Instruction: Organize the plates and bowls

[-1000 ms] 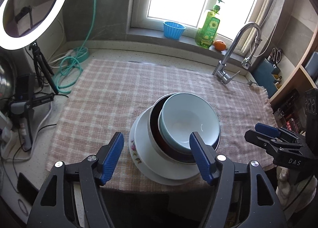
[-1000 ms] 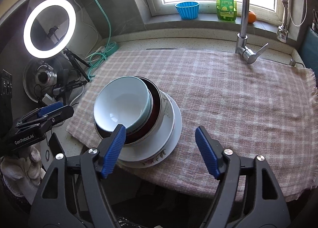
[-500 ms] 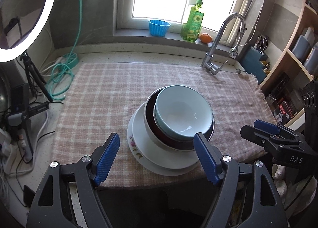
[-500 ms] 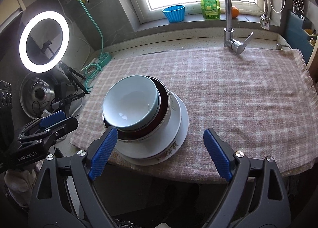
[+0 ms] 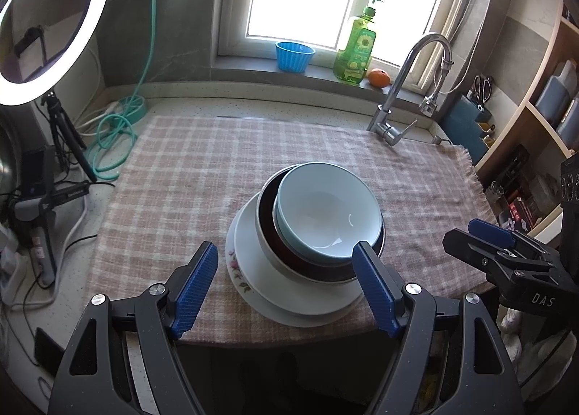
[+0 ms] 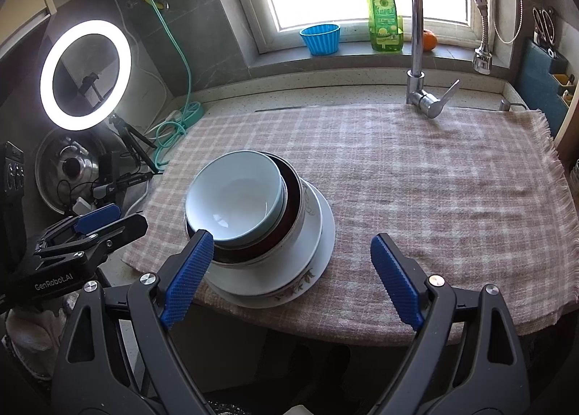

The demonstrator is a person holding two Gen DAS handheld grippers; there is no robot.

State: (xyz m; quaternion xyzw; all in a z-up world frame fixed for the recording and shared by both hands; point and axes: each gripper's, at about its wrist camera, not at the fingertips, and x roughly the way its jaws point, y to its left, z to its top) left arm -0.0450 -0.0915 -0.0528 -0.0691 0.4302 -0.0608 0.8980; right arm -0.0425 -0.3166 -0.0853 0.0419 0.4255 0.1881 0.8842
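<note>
Left wrist view shows a checked cloth (image 5: 202, 176) covering the counter, probably to cushion crockery; near its front edge floral plates (image 5: 249, 270) carry a dark bowl (image 5: 267, 212) nesting a pale blue bowl (image 5: 325, 208). Left gripper (image 5: 286, 288) and right gripper (image 6: 289, 277) hover empty, jaws wide, short of the stack.

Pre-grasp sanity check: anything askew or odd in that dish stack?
Yes: the light blue bowl sits off-centre and tilted in the dark bowl, and the stack sits close to the cloth's front edge. Nothing spilled or broken.
</note>
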